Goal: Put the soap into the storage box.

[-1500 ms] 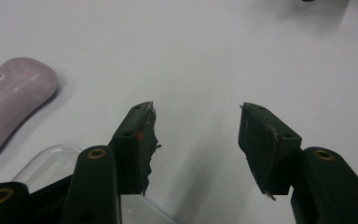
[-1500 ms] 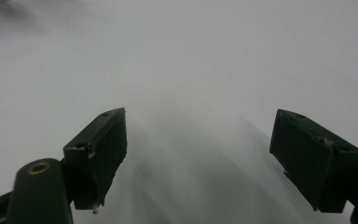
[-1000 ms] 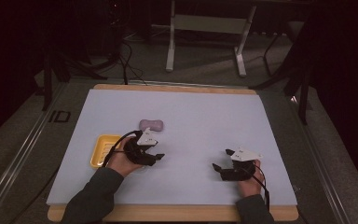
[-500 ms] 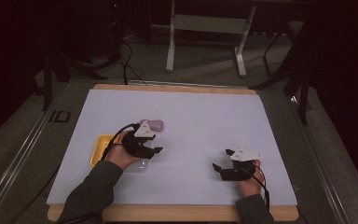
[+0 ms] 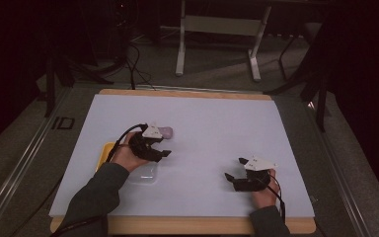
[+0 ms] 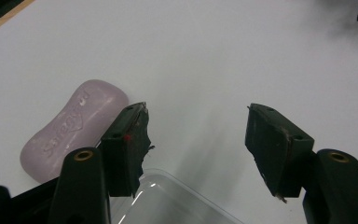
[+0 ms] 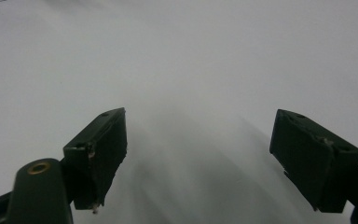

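The right gripper (image 5: 242,174) rested low on the near right of the white table sheet (image 5: 217,118), its jaws spread wide over bare surface, with nothing between them. Well apart from it, to the left, the left gripper (image 5: 159,148) hung above the sheet with its jaws also wide and holding nothing.

Nearest on that side lay a clear plastic lid or dish (image 5: 143,174), one piece, its rim just beneath the left gripper's camera. A yellow tray (image 5: 104,152), also one, lay beside it at the left, mostly hidden by the hand (image 5: 127,157).

Just beyond sat a single lilac soap bar (image 6: 72,128), flat on the sheet. In the left gripper view it lay to the left of the jaws, outside the gap, close by the left jaw; whether they touched could not be told. Its long axis ran diagonally, near left to far right in that view. By my reading, the left gripper was far the nearer one and would need to shift sideways and square across the bar's narrow width.
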Motion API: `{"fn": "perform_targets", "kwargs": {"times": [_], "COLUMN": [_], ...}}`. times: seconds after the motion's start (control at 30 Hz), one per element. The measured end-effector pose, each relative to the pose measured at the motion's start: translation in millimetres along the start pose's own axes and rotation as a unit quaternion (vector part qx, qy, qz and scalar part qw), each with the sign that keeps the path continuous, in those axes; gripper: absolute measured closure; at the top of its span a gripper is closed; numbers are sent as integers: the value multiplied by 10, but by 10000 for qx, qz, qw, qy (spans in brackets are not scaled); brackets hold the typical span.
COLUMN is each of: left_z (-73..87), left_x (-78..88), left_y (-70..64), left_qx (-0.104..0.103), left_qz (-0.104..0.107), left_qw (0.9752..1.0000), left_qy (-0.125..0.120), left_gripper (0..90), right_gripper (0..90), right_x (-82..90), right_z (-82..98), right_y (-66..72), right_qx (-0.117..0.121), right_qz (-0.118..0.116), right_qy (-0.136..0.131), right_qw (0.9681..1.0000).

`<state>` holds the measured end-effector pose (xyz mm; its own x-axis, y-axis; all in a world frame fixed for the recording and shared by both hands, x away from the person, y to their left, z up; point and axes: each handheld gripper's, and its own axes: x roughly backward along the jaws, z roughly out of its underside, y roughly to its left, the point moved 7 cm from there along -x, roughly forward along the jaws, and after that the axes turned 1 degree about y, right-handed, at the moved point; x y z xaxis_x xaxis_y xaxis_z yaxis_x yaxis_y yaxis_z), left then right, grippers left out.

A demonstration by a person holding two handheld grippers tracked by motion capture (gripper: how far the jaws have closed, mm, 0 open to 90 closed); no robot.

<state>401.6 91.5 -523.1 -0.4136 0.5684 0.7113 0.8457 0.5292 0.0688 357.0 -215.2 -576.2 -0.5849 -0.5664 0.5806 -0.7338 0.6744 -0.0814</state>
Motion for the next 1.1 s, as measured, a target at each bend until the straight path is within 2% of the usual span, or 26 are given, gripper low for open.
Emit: {"fn": "perform_targets", "kwargs": {"times": [0.57,0.77,1.1], "left_z": [-33,-35,-22], "left_x": [-29,-29,-111], "left_y": [225,331,437], "left_qx": [22,93,172], "left_qz": [-102,-171,-155], "left_qw": [9998,9995,9990], "left_qy": [178,244,373], "left_gripper": [389,383,355], "right_gripper": [183,183,183], "right_x": [11,14,20], "right_z": [-2,-3,-5], "right_y": [-3,-8,-13], "right_qx": [-40,-45,-86], "right_qz": [8,2,-21], "right_qy": [-50,-64,-99], "right_qw": [10000,10000,9999]}}
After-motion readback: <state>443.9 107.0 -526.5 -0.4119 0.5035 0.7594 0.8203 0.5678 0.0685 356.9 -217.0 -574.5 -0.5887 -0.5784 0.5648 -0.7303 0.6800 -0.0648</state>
